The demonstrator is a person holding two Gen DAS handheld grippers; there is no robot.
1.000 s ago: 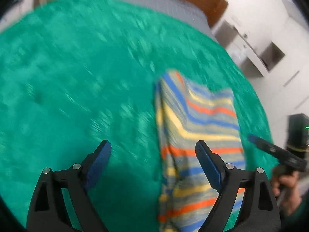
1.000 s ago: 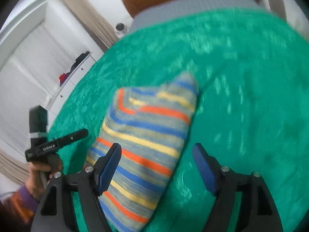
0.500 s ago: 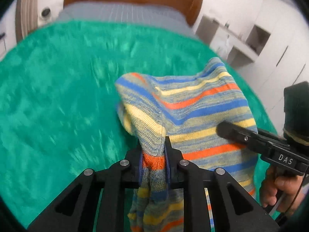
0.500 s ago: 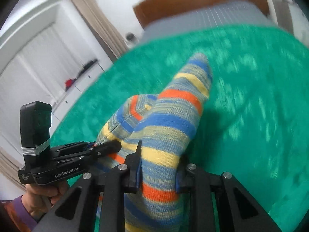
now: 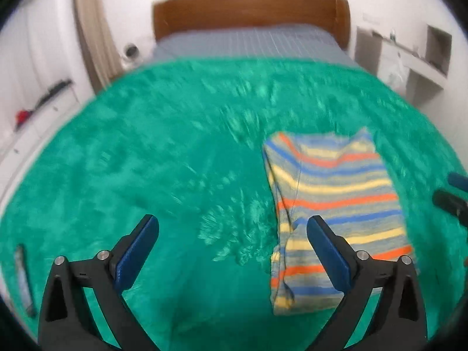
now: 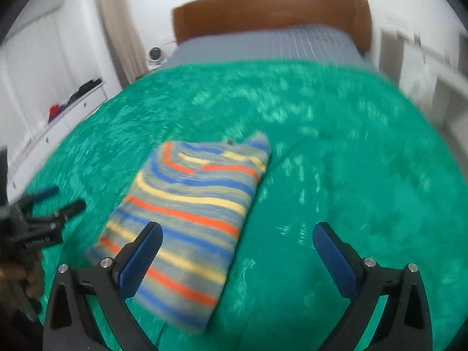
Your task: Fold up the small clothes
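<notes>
Writing on the left gripper body is too blurred to read. One folded striped knit garment, blue, yellow, orange and grey, lies flat on the fluffy green blanket, toward its near edge. Both grippers stand apart and hold nothing; the right gripper hovers over the near end of the garment.

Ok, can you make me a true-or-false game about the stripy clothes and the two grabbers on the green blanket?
1. The striped garment lies folded on the green blanket. True.
2. The left gripper is squeezing the garment. False: its jaws are wide open and hold nothing.
3. The right gripper is open. True.
4. The garment is plain red. False: it has blue, yellow and orange stripes.
5. A brown headboard stands behind the bed. True.
</notes>
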